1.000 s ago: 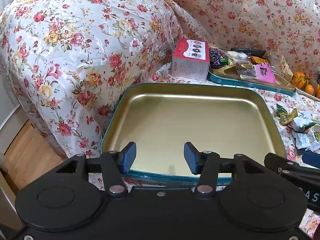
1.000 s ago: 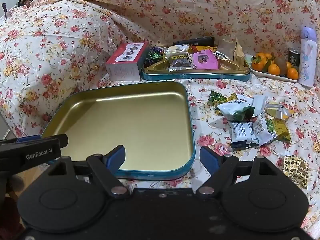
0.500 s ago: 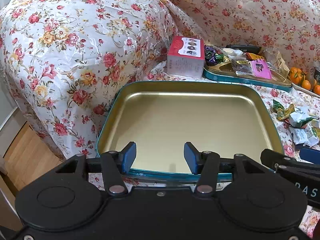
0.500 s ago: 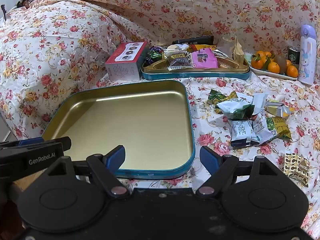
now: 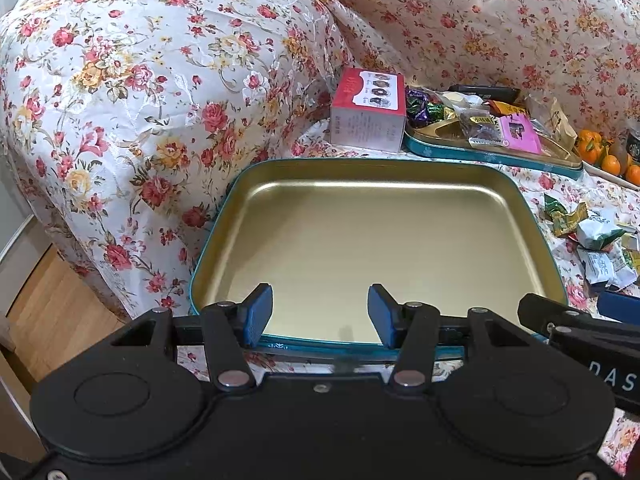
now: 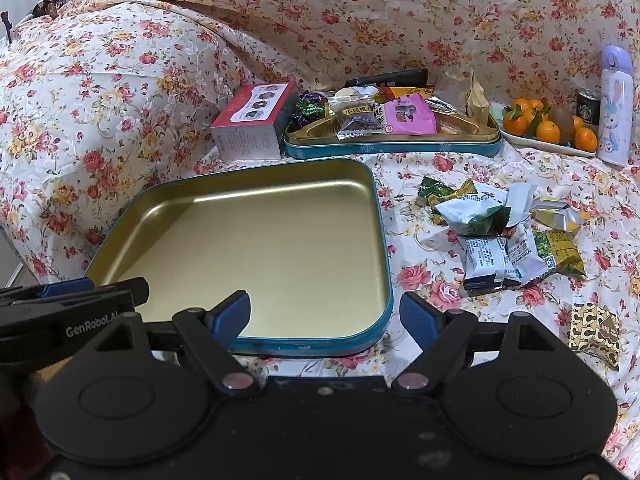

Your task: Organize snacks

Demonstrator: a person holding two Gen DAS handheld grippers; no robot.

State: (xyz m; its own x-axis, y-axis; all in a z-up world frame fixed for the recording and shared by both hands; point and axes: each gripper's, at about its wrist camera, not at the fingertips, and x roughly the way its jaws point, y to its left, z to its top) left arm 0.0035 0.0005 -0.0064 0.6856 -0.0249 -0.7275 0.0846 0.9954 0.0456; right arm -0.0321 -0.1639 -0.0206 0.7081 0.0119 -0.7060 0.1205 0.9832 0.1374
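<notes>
An empty gold tin tray with a teal rim (image 5: 224, 224) (image 6: 382, 220) lies on the floral cloth. My left gripper (image 5: 320, 314) is open and empty over the tray's near edge. My right gripper (image 6: 326, 314) is open and empty above the tray's near right corner. A heap of wrapped snacks (image 6: 500, 232) (image 5: 596, 244) lies right of the tray. A patterned sachet (image 6: 594, 330) lies apart, nearer me.
A second teal tin (image 6: 392, 148) (image 5: 492, 152) holding several snack packets stands behind the tray, with a red box (image 6: 252, 120) (image 5: 370, 110) at its left. A plate of oranges (image 6: 548, 122), a can and a lilac bottle (image 6: 614, 104) stand at the back right. Wooden floor (image 5: 48, 312) lies left.
Both grippers have drifted slightly; the left wrist view has shifted so the tray sits a little more to the right. Both stay open and nothing was picked up.
</notes>
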